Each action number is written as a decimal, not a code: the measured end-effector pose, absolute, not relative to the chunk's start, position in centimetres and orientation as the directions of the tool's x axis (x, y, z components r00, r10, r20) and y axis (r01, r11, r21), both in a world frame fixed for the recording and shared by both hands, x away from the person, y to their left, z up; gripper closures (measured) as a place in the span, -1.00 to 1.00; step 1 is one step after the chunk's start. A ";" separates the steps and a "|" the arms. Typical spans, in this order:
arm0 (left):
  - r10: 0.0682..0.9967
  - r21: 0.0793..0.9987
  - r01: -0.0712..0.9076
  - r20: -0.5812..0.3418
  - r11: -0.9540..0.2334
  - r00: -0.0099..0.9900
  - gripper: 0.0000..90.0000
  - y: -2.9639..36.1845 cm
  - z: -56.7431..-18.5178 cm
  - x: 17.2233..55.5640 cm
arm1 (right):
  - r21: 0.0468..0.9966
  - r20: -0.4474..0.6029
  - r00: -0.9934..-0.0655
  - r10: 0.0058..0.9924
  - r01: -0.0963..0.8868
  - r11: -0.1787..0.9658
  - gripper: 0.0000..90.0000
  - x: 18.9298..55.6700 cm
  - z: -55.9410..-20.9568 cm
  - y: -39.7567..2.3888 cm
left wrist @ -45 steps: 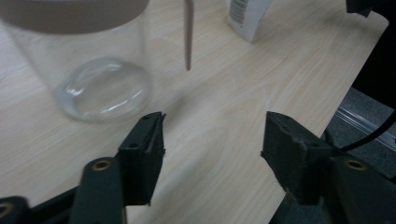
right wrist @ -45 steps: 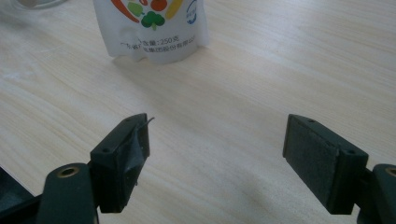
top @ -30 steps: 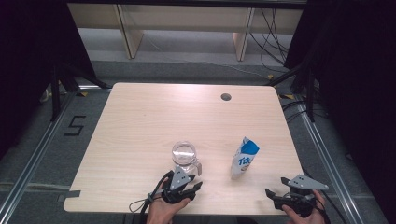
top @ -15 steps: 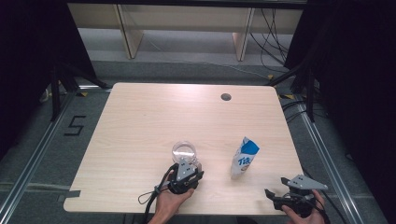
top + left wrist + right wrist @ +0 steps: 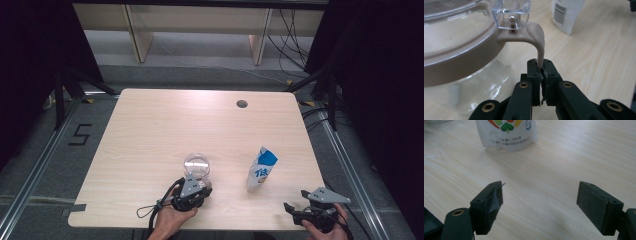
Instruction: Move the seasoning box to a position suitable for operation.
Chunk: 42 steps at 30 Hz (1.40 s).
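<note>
A clear glass jar (image 5: 197, 164) is standing upright on the wooden table (image 5: 150, 130), near the front edge and left of centre in the high view. In the left gripper view it is showing a wide transparent body, a beige collar running round its neck, a clear lid (image 5: 454, 10) sitting on top with a clear square hinge block (image 5: 511, 12), and a small metal pin inside that block. From the collar a thin beige handle (image 5: 539, 42) is arching out sideways and then dropping straight down, so its long axis is running vertically while the jar's own axis is pointing up. The left gripper (image 5: 541, 72) is sitting just beside the jar on the person's side, and its jaws have just been closing; they are now pinching the lower end of the handle, one pad on each flat side, with almost no gap left. The handle is pointing toward the person and the left gripper is reaching in level with it. The right gripper (image 5: 539, 202) is resting well apart near the table's front right corner, its jaws standing wide with nothing between them, facing a white pouch (image 5: 261, 169) with a blue top that is standing upright between the two grippers.
</note>
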<state>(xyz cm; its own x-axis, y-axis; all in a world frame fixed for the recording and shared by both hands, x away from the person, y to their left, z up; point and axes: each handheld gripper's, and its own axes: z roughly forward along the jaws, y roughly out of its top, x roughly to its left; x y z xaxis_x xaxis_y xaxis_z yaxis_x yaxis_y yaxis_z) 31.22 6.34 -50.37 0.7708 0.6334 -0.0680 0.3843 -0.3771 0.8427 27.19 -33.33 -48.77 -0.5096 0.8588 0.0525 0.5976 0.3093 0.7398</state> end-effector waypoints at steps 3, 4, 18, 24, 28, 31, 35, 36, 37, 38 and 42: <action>0.608 0.834 0.379 -0.067 -0.401 0.791 0.89 7.1 -50.3 31.0 | 0.752 0.029 -0.512 0.858 0.576 0.319 -0.52 27.3 -48.8 -33.3; 0.589 0.833 0.361 -0.054 -0.418 0.806 0.89 7.4 -50.3 31.0 | 0.747 0.039 -0.538 0.842 0.575 0.333 -0.52 27.5 -48.8 -33.4; 0.537 0.826 0.343 -0.059 -0.447 0.842 0.83 10.1 -50.1 30.5 | 0.737 0.038 -0.538 0.842 0.584 0.340 -0.51 27.4 -48.9 -33.2; 0.557 0.818 0.359 -0.057 -0.449 0.829 0.77 12.1 -49.9 30.4 | 0.733 0.036 -0.541 0.840 0.586 0.345 -0.51 27.4 -48.9 -33.2; 0.578 0.810 0.385 -0.071 -0.442 0.813 0.74 13.3 -49.9 30.5 | 0.736 0.044 -0.549 0.835 0.583 0.344 -0.50 27.4 -49.0 -33.0; 0.593 0.814 0.383 -0.060 -0.437 0.803 0.72 14.0 -49.9 30.5 | 0.740 0.020 -0.550 0.835 0.570 0.357 -0.49 27.4 -48.9 -33.1; 0.640 0.813 0.427 -0.089 -0.395 0.763 0.69 14.6 -49.9 30.2 | 0.737 0.032 -0.544 0.838 0.580 0.348 -0.49 27.4 -48.9 -33.1; 0.651 0.815 0.437 -0.098 -0.382 0.752 0.68 14.7 -50.0 30.2 | 0.738 0.037 -0.552 0.833 0.577 0.350 -0.49 27.5 -49.0 -33.1; 0.665 0.813 0.440 -0.089 -0.382 0.742 0.68 15.0 -50.0 30.2 | 0.738 0.040 -0.544 0.838 0.582 0.342 -0.49 27.4 -49.0 -33.0; 0.669 0.806 0.441 -0.076 -0.396 0.740 0.67 15.2 -49.9 30.2 | 0.739 0.037 -0.547 0.836 0.578 0.346 -0.49 27.4 -48.9 -33.0; 0.697 0.806 0.461 -0.085 -0.372 0.712 0.64 16.1 -49.9 30.3 | 0.739 0.022 -0.549 0.835 0.572 0.357 -0.49 27.4 -48.9 -33.0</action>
